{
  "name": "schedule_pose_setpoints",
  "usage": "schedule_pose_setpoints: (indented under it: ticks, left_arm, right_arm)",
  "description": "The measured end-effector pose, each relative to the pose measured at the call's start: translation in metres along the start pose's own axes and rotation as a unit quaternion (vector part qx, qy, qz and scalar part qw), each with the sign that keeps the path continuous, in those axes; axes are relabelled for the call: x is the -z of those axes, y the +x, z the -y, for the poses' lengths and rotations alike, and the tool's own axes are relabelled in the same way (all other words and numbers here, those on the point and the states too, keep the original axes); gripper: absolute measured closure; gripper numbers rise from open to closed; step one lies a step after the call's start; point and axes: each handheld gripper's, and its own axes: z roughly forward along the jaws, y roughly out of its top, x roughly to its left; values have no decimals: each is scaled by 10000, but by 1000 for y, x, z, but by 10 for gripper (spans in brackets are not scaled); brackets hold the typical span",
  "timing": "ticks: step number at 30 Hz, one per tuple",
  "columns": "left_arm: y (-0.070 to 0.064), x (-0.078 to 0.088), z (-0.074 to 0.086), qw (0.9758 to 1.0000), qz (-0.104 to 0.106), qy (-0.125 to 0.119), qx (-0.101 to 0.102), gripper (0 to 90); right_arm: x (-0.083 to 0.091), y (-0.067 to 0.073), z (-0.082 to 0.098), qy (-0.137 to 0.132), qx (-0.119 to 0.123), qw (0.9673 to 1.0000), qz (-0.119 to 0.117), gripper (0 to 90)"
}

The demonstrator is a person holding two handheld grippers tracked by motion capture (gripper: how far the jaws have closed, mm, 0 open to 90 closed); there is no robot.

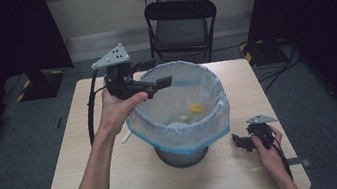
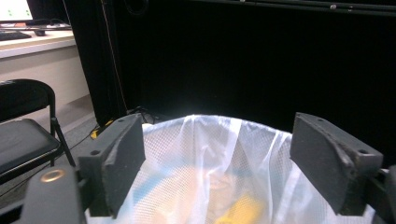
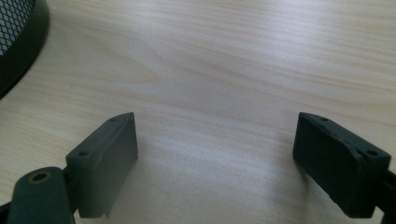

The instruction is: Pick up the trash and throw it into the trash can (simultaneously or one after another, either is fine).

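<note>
Above the bin's [image 1: 178,108] near-left rim hovers the left gripper [image 1: 157,84], jaws apart and empty; the right gripper [image 1: 242,142], also agape, sits farther off.

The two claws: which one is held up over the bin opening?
The left claw, raised above the rim of the lined bin. The right claw is low beside the bin, over the table.

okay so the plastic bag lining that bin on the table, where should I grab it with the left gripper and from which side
Judging by how it sits, grip the bag by its folded-over rim, the part nearest the left gripper. Come down from above, one jaw inside and one outside. The blue-edged cuff hangs outside the bin, doubled and loose, so it should pinch easily. That gripper hovers open over the rim.
</note>
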Motion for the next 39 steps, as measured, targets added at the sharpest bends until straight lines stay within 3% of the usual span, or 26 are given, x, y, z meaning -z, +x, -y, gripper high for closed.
schedule_pose_setpoints:
  ticks: [12, 25, 27, 29, 32, 39]
  left_arm:
    - [15, 20, 10, 9990, -225, -291, 252, 167]
    - [31, 42, 25, 9975, -401, -294, 508, 173]
    - [33, 45, 28, 9972, -480, -282, 490, 173]
    - [35, 49, 30, 9964, -688, -218, 437, 171]
    - [38, 54, 32, 9960, -790, -141, 398, 167]
    - [47, 71, 43, 9933, -1011, -152, 540, 168]
  right_arm:
    - [0, 0, 0, -5, 12, 10000, -2, 125]
    - [0, 0, 0, -5, 9, 10000, -4, 125]
    - [0, 0, 0, -4, 10, 10000, -3, 125]
    - [0, 0, 0, -6, 11, 10000, -4, 124]
    - [0, 0, 0, -5, 10, 10000, -3, 125]
    - [0, 0, 0, -5, 10, 10000, -3, 125]
